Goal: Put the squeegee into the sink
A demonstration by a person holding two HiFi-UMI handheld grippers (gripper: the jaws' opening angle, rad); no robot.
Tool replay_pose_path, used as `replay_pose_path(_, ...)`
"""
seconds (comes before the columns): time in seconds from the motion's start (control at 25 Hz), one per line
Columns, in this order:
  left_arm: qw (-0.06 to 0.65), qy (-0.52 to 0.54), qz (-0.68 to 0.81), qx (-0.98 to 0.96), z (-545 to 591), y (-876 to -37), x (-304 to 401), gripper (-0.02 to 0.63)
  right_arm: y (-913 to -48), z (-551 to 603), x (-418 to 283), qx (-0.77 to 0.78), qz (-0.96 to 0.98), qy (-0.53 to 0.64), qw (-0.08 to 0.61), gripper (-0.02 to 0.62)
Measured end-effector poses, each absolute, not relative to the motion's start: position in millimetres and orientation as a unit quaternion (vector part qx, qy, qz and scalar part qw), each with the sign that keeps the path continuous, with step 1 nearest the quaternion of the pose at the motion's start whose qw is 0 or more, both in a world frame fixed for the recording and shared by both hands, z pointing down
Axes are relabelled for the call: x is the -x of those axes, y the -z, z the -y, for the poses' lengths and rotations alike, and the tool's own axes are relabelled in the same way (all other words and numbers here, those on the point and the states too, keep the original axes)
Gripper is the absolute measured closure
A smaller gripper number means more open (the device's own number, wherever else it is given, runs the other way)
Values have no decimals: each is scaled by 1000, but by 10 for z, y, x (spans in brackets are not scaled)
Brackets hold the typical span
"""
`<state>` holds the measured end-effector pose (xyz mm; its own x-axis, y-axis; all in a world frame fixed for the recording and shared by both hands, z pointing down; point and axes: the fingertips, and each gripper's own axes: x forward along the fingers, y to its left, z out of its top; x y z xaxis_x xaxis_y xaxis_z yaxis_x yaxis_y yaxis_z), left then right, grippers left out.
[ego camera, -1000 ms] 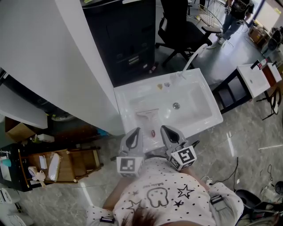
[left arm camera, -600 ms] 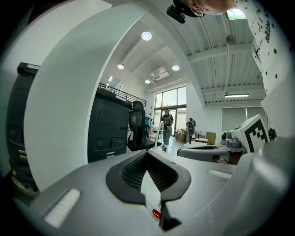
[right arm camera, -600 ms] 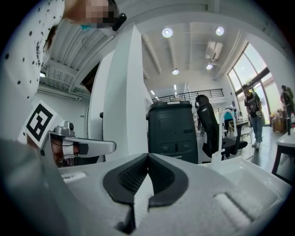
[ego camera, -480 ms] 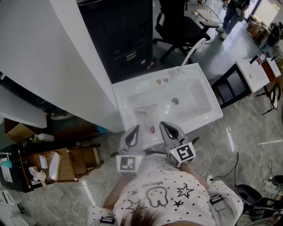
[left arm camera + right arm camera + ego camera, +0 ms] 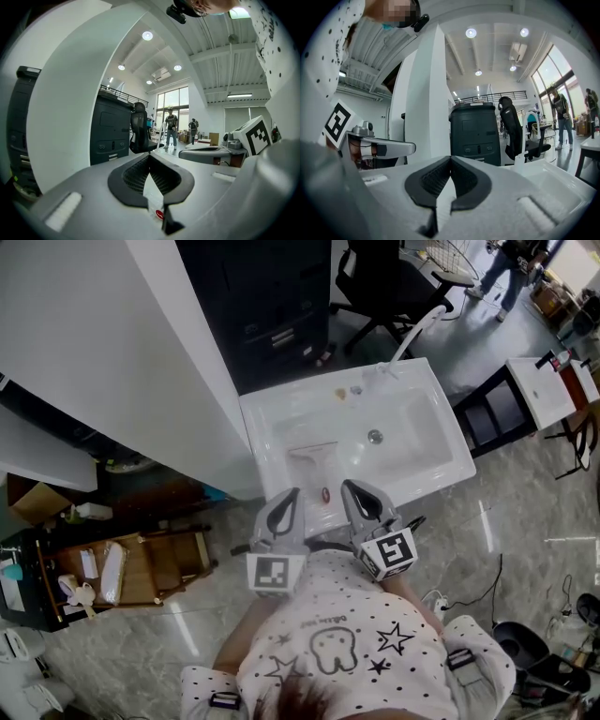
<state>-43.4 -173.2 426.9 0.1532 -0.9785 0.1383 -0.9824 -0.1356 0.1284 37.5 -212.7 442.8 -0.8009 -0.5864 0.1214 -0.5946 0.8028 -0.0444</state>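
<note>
Lying in the white sink (image 5: pixel 281 407): 1 squeegee (image 5: pixel 312 458), pale, flat on the basin floor, left of the drain (image 5: pixel 375 436) and well apart from the faucet (image 5: pixel 417 329) at the far rim. No tool touches it.

Item 2: left tool (image 5: pixel 292 491), held level just short of the sink's near edge, close to the person's chest. Tips pressed together, nothing between them; only the sink shows through the gap lower down.

Item 3: right tool (image 5: pixel 348 485), just beside the left one, same height and heading. Tips likewise pressed together and empty.

Item 4: 1 small red thing (image 5: pixel 325 493) on the near rim of the sink, between the 2 tools; too small to identify.

Status, judged from how things lie: the squeegee already sits inside the basin, so the task looks complete. Nothing appears left beyond drawing both tools away.
</note>
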Motion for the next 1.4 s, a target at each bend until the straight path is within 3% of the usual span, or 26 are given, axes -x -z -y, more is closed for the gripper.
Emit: replay_pose_path(1.4, 81, -51, 596, -798, 1789, -4490, -254, 611, -4477, 1963, -554, -277, 958, -33, 69, 600)
